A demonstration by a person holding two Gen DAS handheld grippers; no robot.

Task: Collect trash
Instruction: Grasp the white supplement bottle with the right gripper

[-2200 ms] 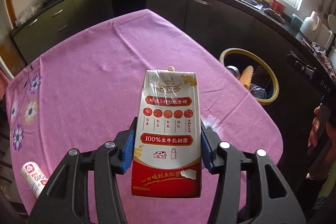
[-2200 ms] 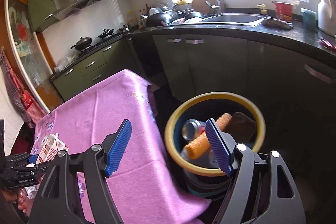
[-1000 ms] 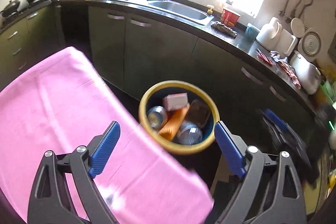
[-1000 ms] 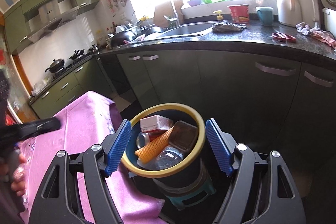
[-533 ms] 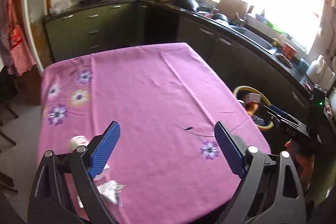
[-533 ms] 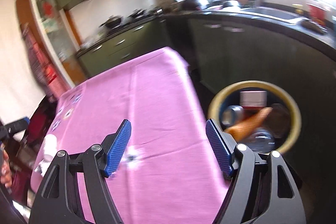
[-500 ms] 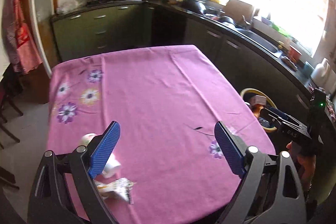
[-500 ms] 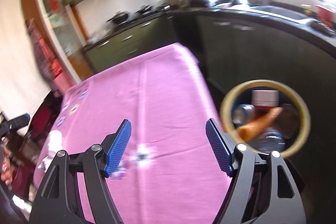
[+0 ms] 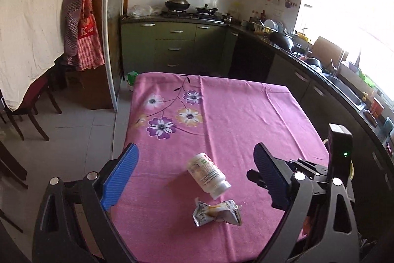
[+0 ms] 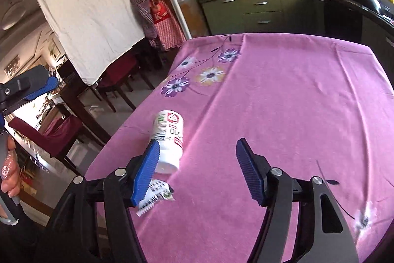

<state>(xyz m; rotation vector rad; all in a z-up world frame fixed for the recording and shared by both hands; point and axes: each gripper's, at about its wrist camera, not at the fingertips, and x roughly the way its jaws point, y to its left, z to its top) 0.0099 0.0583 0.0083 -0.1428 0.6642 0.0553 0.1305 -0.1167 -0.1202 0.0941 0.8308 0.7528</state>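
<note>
Both cameras have swung off the yellow-rimmed bin and now look down on the pink flowered tablecloth [image 9: 246,115]; the carton the left gripper carried earlier is out of its jaws. Two pieces of trash lie near the table's front edge: a white plastic bottle [image 9: 208,174] on its side and, just in front of it, a crumpled wrapper [image 9: 216,212].

In the left wrist view, the left gripper [image 9: 194,176] stands wide apart and empty above the cloth, and the bottle and wrapper appear in the gap between its blue pads, touching neither.

The right gripper [image 10: 197,169] is also released, with nothing clamped; its jaws have just been narrowing, and only bare cloth lies between them. In its view the bottle [image 10: 168,137] sits at the left pad, partly hidden behind it, and the wrapper [image 10: 154,199] pokes out beneath that same finger.
</note>
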